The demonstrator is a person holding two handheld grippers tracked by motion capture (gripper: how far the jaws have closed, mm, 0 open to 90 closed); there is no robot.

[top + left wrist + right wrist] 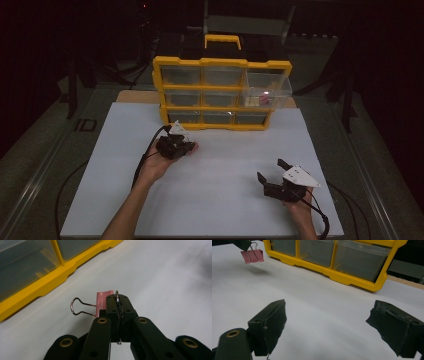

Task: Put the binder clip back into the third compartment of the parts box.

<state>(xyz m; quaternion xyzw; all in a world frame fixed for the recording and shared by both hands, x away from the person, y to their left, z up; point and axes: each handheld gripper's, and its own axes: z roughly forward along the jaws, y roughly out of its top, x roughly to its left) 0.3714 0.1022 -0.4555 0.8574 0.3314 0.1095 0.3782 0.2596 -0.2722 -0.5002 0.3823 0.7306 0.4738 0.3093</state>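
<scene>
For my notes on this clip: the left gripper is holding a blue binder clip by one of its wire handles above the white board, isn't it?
Not quite: the binder clip is pink, not blue, as the left gripper view shows. The rest holds: the left gripper is shut on one of its wire handles, above the white board.
</scene>
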